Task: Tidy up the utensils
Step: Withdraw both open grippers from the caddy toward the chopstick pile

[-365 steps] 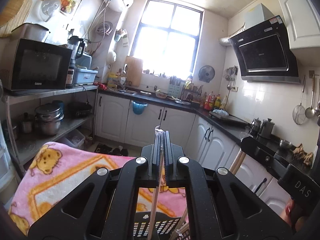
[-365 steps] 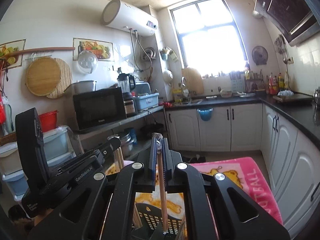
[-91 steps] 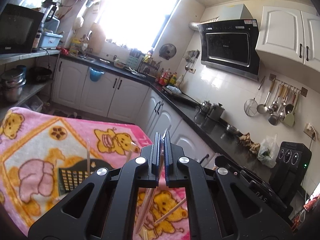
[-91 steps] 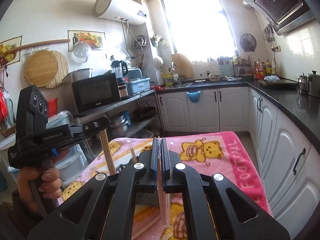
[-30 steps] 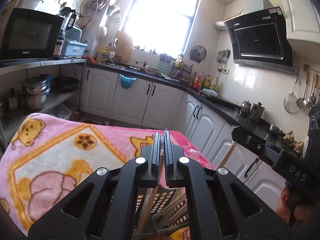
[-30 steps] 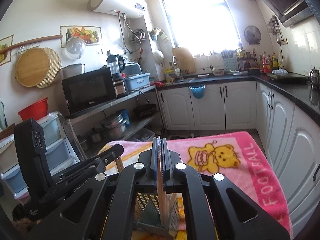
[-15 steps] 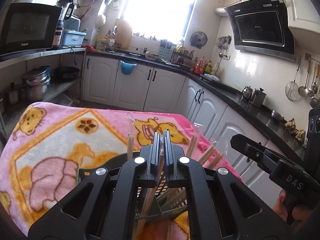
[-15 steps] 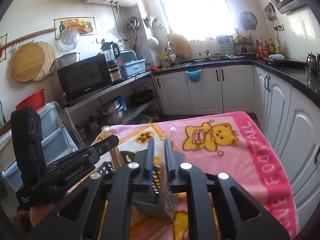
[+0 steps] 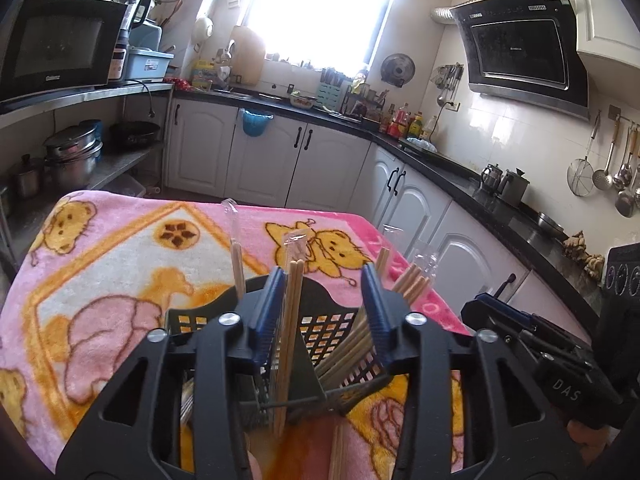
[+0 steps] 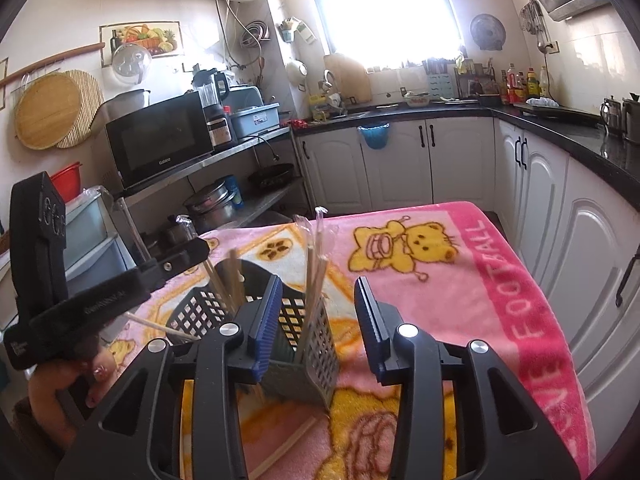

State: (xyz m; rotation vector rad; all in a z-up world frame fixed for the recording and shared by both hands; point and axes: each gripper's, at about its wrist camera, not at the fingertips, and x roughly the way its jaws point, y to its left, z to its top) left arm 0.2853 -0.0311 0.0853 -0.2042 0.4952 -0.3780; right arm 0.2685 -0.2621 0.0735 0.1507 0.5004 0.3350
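A black slotted utensil basket (image 9: 320,322) (image 10: 298,320) stands on a pink bear-print blanket (image 9: 120,264). Several wrapped wooden chopsticks (image 9: 294,300) (image 10: 316,272) stand upright or lean inside it. My left gripper (image 9: 323,276) hangs just above the basket with its jaws opening. One chopstick pair stands between them close to the left pad, and neither pad presses on it. My right gripper (image 10: 318,284) is over the basket's near corner, its jaws also opening, with chopsticks standing free beyond the gap. Each gripper shows at the edge of the other's view.
Loose chopsticks (image 9: 338,452) (image 10: 294,438) lie on the blanket in front of the basket. A person's hand (image 10: 52,392) holds the left gripper. White cabinets (image 10: 540,184) under a black counter run along the right, and a metal shelf with pots (image 9: 72,156) stands left.
Both grippers were shut on chopstick pairs a second ago; both have opened, and the pairs now stand in the basket. Both views have tipped down toward the basket.
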